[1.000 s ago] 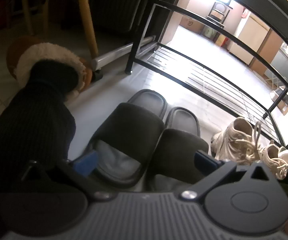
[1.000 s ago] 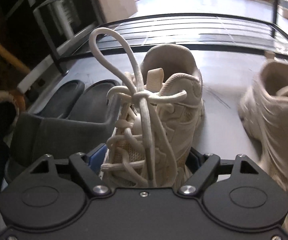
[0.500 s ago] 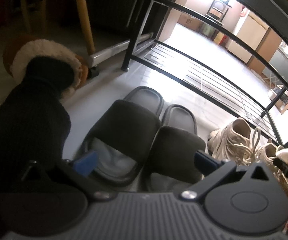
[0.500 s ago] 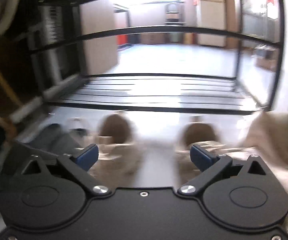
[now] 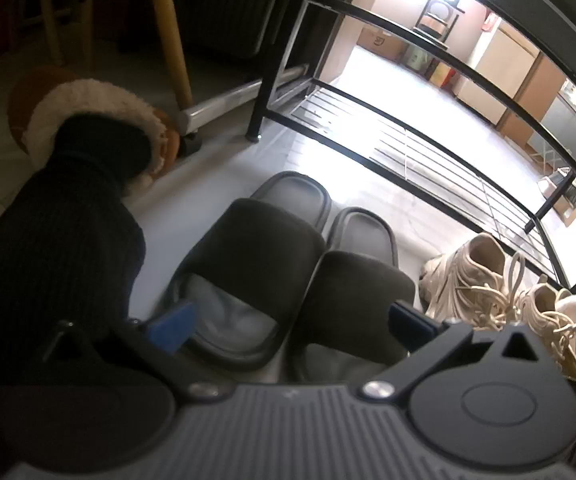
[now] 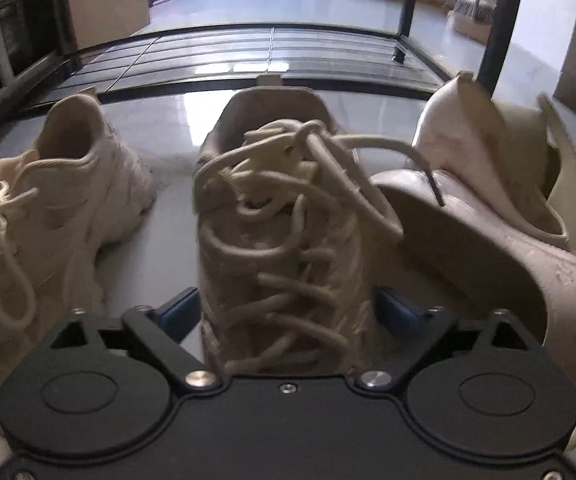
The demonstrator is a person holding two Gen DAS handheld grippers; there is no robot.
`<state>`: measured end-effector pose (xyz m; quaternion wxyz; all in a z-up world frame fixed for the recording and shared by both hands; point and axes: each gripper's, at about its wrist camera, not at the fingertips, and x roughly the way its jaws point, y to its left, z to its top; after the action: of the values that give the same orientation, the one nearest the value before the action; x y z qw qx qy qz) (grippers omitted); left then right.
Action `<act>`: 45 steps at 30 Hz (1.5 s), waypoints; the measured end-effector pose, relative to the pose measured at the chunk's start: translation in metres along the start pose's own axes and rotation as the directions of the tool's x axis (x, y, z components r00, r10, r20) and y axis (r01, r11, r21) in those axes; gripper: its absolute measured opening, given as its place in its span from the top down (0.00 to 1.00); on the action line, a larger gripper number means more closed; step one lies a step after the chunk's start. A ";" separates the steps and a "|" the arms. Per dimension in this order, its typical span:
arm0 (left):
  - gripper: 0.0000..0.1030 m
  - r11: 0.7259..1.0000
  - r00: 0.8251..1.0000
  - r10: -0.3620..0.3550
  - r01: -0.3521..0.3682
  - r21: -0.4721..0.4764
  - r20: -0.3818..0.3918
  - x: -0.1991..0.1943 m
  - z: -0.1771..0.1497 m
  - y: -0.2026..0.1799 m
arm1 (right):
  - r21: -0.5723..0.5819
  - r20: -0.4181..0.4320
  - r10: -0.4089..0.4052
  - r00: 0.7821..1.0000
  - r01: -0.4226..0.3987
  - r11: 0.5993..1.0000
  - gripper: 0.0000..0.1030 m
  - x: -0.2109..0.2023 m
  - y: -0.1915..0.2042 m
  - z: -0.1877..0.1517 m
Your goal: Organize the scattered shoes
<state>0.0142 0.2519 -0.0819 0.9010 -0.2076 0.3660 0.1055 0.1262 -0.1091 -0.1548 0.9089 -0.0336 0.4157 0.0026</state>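
While the right gripper [image 6: 285,312], its jaws just closed in, pinches the middle cream sneaker [image 6: 283,216] at centre frame, it should slide it level beside its mate [image 6: 59,216] at left; the left gripper [image 5: 288,324] hangs open over the slides [image 5: 255,264].

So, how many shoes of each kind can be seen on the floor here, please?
Dark slides: 2
Beige laced sneakers: 2
Fur-lined slipper, worn on a foot: 1
Pale tipped shoe: 1 sure, perhaps another behind
Total: 6 sure
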 end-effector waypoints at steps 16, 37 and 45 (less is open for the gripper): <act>0.00 1.000 1.000 -0.001 0.001 0.001 -0.006 0.002 0.001 0.001 | 0.007 0.017 0.065 0.998 -0.065 0.998 0.21 -0.006 0.058 0.005; 0.00 0.994 0.997 0.075 -0.074 0.085 -0.016 0.005 -0.004 -0.011 | 0.113 0.206 0.141 0.968 -0.167 0.979 0.00 -0.109 -0.069 -0.011; 0.00 0.978 0.991 0.131 -0.126 0.168 -0.019 0.010 -0.008 -0.025 | 0.652 0.158 -0.293 0.943 0.123 0.748 0.00 -0.132 -0.211 -0.049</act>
<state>0.0244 0.2263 -0.0868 0.9009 -0.1090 0.3997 0.1292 0.0103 -0.3195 -0.0747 0.9059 0.2285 0.2677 -0.2355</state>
